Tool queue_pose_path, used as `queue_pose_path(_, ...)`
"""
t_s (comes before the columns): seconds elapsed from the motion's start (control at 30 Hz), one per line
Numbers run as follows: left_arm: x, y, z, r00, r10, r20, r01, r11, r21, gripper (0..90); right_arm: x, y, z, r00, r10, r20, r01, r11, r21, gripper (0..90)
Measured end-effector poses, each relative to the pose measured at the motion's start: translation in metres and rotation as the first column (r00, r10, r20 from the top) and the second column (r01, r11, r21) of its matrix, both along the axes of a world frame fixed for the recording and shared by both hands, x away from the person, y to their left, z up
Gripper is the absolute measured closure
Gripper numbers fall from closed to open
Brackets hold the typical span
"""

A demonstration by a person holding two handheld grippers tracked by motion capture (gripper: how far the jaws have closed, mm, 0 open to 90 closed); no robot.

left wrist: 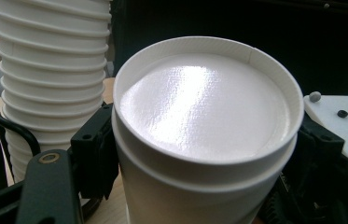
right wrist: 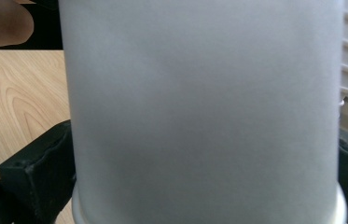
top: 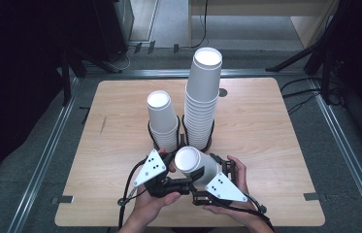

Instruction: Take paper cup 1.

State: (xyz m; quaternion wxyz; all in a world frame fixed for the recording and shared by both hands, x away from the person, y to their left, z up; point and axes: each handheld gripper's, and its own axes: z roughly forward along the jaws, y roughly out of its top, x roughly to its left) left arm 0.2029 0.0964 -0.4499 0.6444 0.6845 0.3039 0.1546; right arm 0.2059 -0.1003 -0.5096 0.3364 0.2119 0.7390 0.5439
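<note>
A white paper cup [top: 195, 162], bottom end tilted up and toward the stacks, hangs just above the table's front middle between both grippers. My left gripper [top: 186, 172] is shut on the cup near its base. In the left gripper view the glossy recessed bottom of the cup [left wrist: 204, 107] faces the camera, and my left gripper [left wrist: 206, 154] has a black jaw against each side. In the right gripper view the cup's wall [right wrist: 199, 107] spans the frame, and my right gripper [right wrist: 195, 175] has a jaw pressed on either side near the wide rim. My right gripper [top: 212, 172] comes in from the right.
Behind the held cup stand two stacks of upside-down cups in black wire holders: a short stack [top: 161, 121] on the left and a tall stack [top: 203, 97] on the right. The wooden table [top: 266, 145] spreads out on both sides. The person's hands hold the grippers at the front edge.
</note>
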Motion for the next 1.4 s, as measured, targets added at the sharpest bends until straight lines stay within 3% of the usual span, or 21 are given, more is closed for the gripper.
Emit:
queue_pose_path(0.23, 0.001, 0.000, -0.002, 1.0000, -0.002, -0.003, 0.002, 1.0000, -0.004, 23.1, -0.001, 0.000, -0.001, 0.9998, -0.010, 0.020, 0.009, 1.000, 0.009, 3.8)
queue_pose_path(0.4, 0.001, -0.001, -0.004, 1.0000, 0.009, -0.003, -0.009, 0.9998, 0.020, 20.9, -0.001, -0.003, -0.002, 0.9998, -0.010, 0.014, 0.010, 1.000, 0.024, 9.9)
queue_pose_path(0.53, 0.003, -0.002, -0.004, 0.9990, 0.022, -0.039, -0.021, 0.9995, 0.025, 17.9, 0.000, -0.003, -0.005, 0.9995, -0.023, 0.021, 0.023, 1.000, -0.006, 11.5)
queue_pose_path(0.57, 0.004, -0.001, -0.004, 0.9985, 0.021, -0.051, -0.020, 0.9994, 0.027, 13.5, 0.000, -0.002, -0.006, 0.9990, -0.030, 0.033, 0.031, 0.999, -0.026, 11.9)
queue_pose_path(0.73, 0.008, 0.002, -0.002, 0.9968, 0.004, -0.080, 0.000, 0.9991, 0.042, 7.9, 0.001, -0.002, -0.007, 0.9939, -0.054, 0.096, 0.064, 0.992, -0.106, 12.7)
queue_pose_path(0.8, 0.008, 0.003, -0.001, 0.9965, -0.003, -0.084, 0.007, 0.9986, 0.052, 7.5, 0.001, -0.003, -0.007, 0.9933, -0.058, 0.100, 0.069, 0.992, -0.110, 12.8)
queue_pose_path(1.03, 0.010, 0.000, -0.001, 0.9919, -0.027, -0.124, 0.041, 0.9928, 0.112, 7.5, 0.003, -0.008, -0.007, 0.9725, -0.087, 0.216, 0.134, 0.968, -0.211, 12.9)
queue_pose_path(1.07, 0.011, 0.000, -0.001, 0.9904, -0.031, -0.135, 0.047, 0.9920, 0.117, 7.5, 0.002, -0.008, -0.007, 0.9620, -0.083, 0.260, 0.151, 0.956, -0.252, 12.9)
queue_pose_path(1.1, 0.011, 0.000, -0.001, 0.9904, -0.031, -0.135, 0.047, 0.9920, 0.117, 7.5, 0.002, -0.008, -0.007, 0.9620, -0.083, 0.260, 0.151, 0.956, -0.252, 12.9)
queue_pose_path(1.13, 0.011, -0.001, -0.002, 0.9888, -0.041, -0.144, 0.060, 0.9894, 0.132, 7.6, 0.001, -0.007, -0.009, 0.9469, -0.075, 0.313, 0.174, 0.938, -0.301, 12.9)
queue_pose_path(1.17, 0.011, -0.001, -0.002, 0.9888, -0.041, -0.144, 0.060, 0.9894, 0.132, 7.6, 0.001, -0.007, -0.009, 0.9469, -0.075, 0.313, 0.174, 0.938, -0.301, 12.9)
queue_pose_path(1.2, 0.011, -0.002, -0.002, 0.9870, -0.050, -0.153, 0.072, 0.9870, 0.144, 7.6, 0.000, -0.006, -0.010, 0.9336, -0.064, 0.352, 0.191, 0.922, -0.337, 12.9)
queue_pose_path(1.23, 0.011, -0.003, -0.003, 0.9863, -0.051, -0.157, 0.075, 0.9858, 0.151, 7.6, 0.000, -0.006, -0.010, 0.9336, -0.064, 0.352, 0.191, 0.922, -0.337, 12.9)
queue_pose_path(1.4, 0.012, -0.004, -0.004, 0.9829, -0.043, -0.179, 0.075, 0.9821, 0.173, 11.3, -0.001, -0.005, -0.013, 0.9163, -0.052, 0.397, 0.213, 0.903, -0.373, 12.9)
